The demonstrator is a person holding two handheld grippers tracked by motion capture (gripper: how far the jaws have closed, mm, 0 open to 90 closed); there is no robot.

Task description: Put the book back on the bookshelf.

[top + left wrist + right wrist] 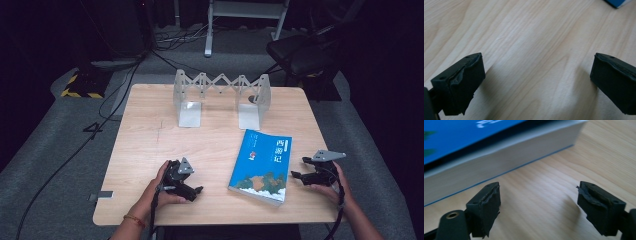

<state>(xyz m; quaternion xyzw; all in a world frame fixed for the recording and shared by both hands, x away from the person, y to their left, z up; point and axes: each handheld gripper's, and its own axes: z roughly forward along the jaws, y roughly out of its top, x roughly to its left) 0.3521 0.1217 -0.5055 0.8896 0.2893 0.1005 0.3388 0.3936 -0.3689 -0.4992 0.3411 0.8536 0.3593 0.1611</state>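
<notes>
Nearest the front edge of the bench (150,150), the left gripper (196,192) rests low on the wood with its jaws spread wide and nothing between them; bare wood grain lies between them in the left gripper view. The right gripper (297,168), near the front right corner, is also open and empty, its jaws aimed at the page edge of the book (262,165) just beside it.

The book lies flat, cover up, toward the front right of the bench, slightly askew. The step in hand looks like taking hold of it. To do that well, the right gripper should stay level and low, sliding in until one jaw passes over the cover and the other under the bottom edge, then close squarely on the full thickness. The left gripper could steady the opposite side so the book does not skid.

Farther back, near the rear edge, stands a folding book rack (221,92), empty, the likely destination.
</notes>
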